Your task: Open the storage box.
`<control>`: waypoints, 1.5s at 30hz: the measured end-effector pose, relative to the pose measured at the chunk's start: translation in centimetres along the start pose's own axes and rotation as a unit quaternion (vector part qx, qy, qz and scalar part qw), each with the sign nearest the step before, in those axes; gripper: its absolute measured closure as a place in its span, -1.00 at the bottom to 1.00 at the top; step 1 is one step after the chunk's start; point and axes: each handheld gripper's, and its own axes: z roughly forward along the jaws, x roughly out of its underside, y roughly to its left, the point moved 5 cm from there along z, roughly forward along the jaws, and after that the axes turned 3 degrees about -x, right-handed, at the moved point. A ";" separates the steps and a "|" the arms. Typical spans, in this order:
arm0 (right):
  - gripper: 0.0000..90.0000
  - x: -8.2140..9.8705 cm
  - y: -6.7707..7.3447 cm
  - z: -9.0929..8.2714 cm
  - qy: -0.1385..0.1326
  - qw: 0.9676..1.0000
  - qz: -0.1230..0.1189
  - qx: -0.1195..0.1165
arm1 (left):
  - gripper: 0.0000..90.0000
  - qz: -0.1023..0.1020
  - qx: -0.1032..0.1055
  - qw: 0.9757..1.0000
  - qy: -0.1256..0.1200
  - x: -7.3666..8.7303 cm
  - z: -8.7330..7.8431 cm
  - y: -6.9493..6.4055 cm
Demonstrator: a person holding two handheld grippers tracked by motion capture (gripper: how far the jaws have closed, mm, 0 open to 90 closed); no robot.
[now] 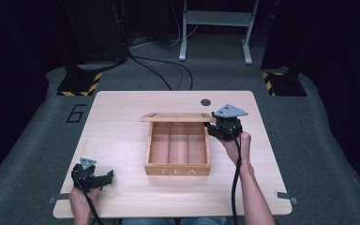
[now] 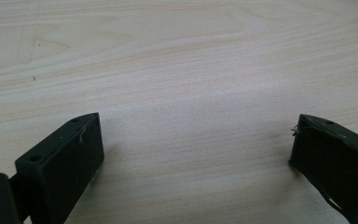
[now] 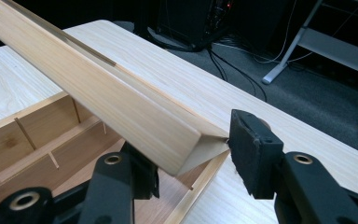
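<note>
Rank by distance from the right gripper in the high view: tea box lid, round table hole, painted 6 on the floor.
From the right gripper:
1. Tea box lid, its right end between the jaws.
2. Round table hole, just behind, near the table's far edge.
3. Painted 6, on the floor off the table's far-left corner.

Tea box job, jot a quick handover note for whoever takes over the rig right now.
Right gripper: shut on the lid corner, lid raised at the box's far side.
Left gripper: open, holding nothing, over bare table near the front left.
Tea box: mid-table, three compartments visible, nothing seen in them.
Done: lid lifted.
Left: likely finish swinging it fully back, then release.
</note>
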 end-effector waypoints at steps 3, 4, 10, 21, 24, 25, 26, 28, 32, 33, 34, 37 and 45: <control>0.22 -0.3 -0.2 0.1 0.003 1.000 0.002 0.000 | -0.95 0.000 0.000 1.000 0.000 0.0 0.0 0.0; 0.22 -0.4 -0.3 0.1 0.005 1.000 0.007 -0.001 | -0.95 0.000 0.000 1.000 0.000 0.0 0.0 0.0; 0.23 -1.0 -0.7 0.3 0.011 1.000 0.008 -0.004 | -0.95 0.000 0.000 1.000 0.001 0.0 0.0 0.0; 0.24 -1.3 -0.9 0.4 0.014 1.000 0.009 -0.001 | -0.95 0.000 0.000 1.000 0.001 0.0 0.0 0.0; 0.24 -1.3 -0.9 0.4 0.014 1.000 0.009 -0.001 | -0.95 0.000 -0.001 1.000 0.000 0.0 0.0 0.0; 0.24 -1.3 -0.9 0.4 0.014 1.000 0.009 -0.001 | -0.95 0.000 0.000 1.000 0.001 0.0 0.0 0.0; 0.24 -1.3 -0.9 0.4 0.014 1.000 0.009 -0.001 | -0.95 0.000 0.000 1.000 0.000 0.0 0.0 0.0; 0.24 -1.3 -0.9 0.4 0.014 1.000 0.009 -0.001 | -0.95 0.000 0.000 1.000 0.001 0.0 0.0 0.0; 0.24 -1.3 -0.9 0.4 0.014 1.000 0.009 -0.001 | -0.95 0.000 0.000 1.000 0.000 0.0 0.0 0.0; 0.24 -1.3 -0.9 0.5 0.014 1.000 0.009 -0.001 | -0.95 0.000 0.000 1.000 0.000 0.0 0.0 0.0; 0.24 -1.3 -0.9 0.4 0.014 1.000 0.009 -0.001 | -0.95 0.000 0.000 1.000 0.000 0.0 0.0 0.0; 0.24 -1.3 -0.9 0.4 0.013 1.000 0.009 0.000 | -0.95 0.001 0.000 1.000 0.000 0.0 0.0 0.0; 0.24 -1.3 -0.9 0.5 0.013 1.000 0.008 0.000 | -0.95 0.000 0.000 1.000 0.001 0.0 0.0 0.0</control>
